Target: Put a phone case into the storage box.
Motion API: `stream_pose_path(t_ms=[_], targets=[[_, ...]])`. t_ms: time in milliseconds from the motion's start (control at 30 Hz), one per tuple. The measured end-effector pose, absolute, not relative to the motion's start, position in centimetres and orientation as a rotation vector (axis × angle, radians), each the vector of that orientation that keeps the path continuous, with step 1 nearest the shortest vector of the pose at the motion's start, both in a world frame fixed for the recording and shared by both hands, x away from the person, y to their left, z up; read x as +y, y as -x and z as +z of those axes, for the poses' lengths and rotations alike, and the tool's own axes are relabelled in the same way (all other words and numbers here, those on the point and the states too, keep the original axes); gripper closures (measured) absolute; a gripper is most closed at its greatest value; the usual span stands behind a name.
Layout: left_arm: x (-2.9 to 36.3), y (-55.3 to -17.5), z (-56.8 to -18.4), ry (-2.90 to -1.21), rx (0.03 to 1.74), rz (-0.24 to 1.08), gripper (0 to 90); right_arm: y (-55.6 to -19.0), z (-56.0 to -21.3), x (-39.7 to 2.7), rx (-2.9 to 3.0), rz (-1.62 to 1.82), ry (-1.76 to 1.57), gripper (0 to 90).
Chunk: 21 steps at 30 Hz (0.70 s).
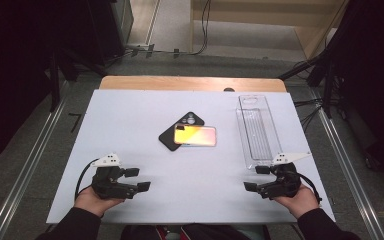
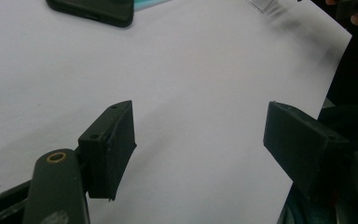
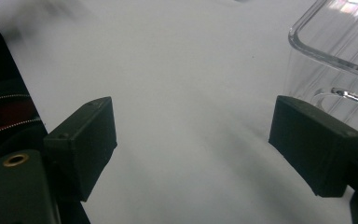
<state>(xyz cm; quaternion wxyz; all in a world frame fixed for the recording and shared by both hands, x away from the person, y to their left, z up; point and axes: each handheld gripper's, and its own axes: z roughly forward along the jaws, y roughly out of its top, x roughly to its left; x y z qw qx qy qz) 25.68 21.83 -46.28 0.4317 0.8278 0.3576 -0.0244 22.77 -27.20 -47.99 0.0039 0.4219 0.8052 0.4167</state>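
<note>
Low at the near edge of the white surface [image 1: 130, 120], left claw [image 1: 136, 179] and right claw [image 1: 256, 178], both spread wide and holding nothing, pointing inward toward each other. Well ahead between them, one phone with an iridescent orange-to-teal back [image 1: 195, 135] lying partly across one black phone case with camera cutouts [image 1: 178, 131]; just beyond the right claw, one long clear plastic tray [image 1: 256, 131]. Probably the opening step, nothing gripped yet: next, a forward reach to phone and case.
</note>
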Motion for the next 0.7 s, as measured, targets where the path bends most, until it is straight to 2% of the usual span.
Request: stream_pose_path(t_ms=[700], targets=[[22.04,-25.75,-46.3,-2.06,0.893,-0.055,25.2,-23.24,-48.13,-27.29,2.512,1.318,-1.301,13.0]])
